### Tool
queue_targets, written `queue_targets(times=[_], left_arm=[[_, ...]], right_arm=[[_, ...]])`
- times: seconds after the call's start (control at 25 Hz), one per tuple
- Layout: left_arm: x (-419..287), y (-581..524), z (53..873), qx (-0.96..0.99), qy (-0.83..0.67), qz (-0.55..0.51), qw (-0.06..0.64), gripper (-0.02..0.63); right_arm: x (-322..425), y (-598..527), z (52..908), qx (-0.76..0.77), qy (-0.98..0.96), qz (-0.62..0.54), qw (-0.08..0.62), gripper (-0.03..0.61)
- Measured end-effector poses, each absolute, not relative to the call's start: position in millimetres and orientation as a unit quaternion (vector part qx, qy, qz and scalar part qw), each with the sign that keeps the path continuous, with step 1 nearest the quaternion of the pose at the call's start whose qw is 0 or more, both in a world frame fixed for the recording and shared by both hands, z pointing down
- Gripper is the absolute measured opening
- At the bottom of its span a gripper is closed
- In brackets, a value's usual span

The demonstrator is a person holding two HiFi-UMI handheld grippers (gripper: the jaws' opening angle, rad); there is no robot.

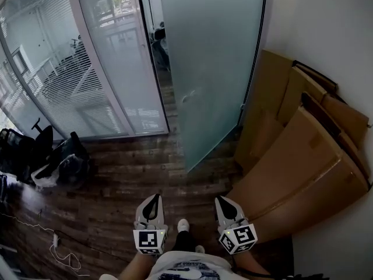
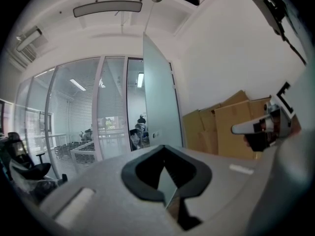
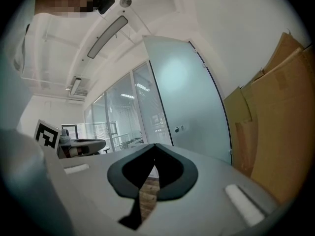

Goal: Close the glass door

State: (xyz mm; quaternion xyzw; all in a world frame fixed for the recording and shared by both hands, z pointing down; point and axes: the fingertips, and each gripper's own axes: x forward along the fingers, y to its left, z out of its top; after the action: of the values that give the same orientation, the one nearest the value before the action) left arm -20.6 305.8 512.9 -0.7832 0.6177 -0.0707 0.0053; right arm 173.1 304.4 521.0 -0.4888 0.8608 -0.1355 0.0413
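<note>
While door (image 1: pixel 210 69) stands open, upper centre:
Left claw (image 1: pixel 155 197) and right claw (image 1: pixel 221 200) both pinched together, empty, lower centre; cardboard (image 1: pixel 303 156) at right.

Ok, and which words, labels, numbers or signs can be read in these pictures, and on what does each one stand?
No readable text in any view.
Left marker cube: black-and-white square pattern only, no letters or numbers.
Right marker cube: the same kind of pattern, no letters or numbers.
Cardboard boxes: no print that can be made out.
Frosted glass door: no sign or label visible.
Shirt print: too blurred to read.
</note>
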Motion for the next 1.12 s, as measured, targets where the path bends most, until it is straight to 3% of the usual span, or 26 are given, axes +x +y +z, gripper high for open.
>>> queue_targets(times=[1.12], left_arm=[[-105,141,518,-0.793,0.604,-0.077,-0.013,0.003]], right_arm=[[89,147,517,-0.505,0.854,-0.125,0.021,0.008]])
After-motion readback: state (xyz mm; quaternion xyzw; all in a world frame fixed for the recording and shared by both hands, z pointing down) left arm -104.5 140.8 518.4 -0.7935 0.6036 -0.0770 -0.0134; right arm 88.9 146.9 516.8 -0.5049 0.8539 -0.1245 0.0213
